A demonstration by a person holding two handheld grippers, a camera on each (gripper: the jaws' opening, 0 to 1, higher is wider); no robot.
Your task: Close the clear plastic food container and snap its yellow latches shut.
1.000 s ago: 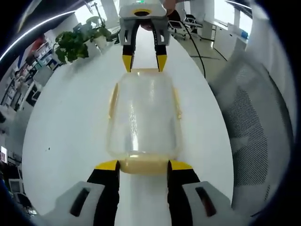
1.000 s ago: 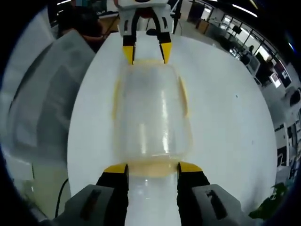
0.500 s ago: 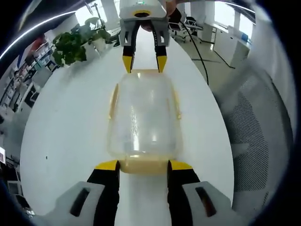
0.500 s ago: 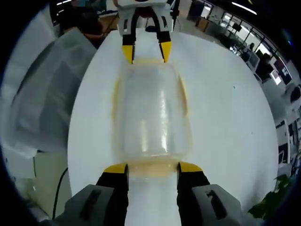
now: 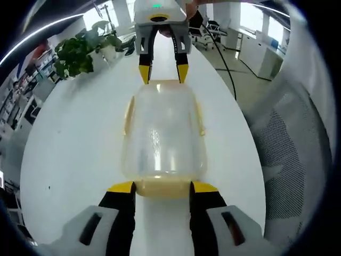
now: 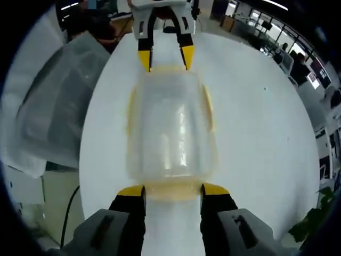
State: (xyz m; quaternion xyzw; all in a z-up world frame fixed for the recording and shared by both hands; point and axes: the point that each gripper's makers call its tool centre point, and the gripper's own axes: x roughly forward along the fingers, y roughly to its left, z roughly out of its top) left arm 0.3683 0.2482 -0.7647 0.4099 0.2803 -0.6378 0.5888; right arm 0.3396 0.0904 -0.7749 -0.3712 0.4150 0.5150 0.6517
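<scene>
The clear plastic food container [image 5: 162,133] sits on a white table [image 5: 74,138], lid on, with a gripper at each of its two short ends. In the left gripper view it fills the middle of the picture, its long axis running from 6 to 12 o'clock. The left gripper [image 5: 162,188] stands wide open at 6 o'clock, its yellow-tipped jaws on either side of the near yellow latch [image 5: 162,188]; the tips lie right at the ends of that latch, though whether they press on it I cannot tell. At 12 o'clock the right gripper [image 5: 163,74] comes in from the far side, also spread apart, its tips at the far end latch [image 5: 164,81].

The right gripper view gives the same layout from the other end: its own jaws open about the near latch [image 6: 173,190] at 6 o'clock, the left gripper [image 6: 166,60] at 12 o'clock, the container [image 6: 170,130] between them. Side latches [image 6: 209,109] run along both long edges, lying flat against the walls.

A potted plant [image 5: 80,48] stands at 10 o'clock in the left gripper view, and a mesh chair [image 5: 285,138] at 3 o'clock.
</scene>
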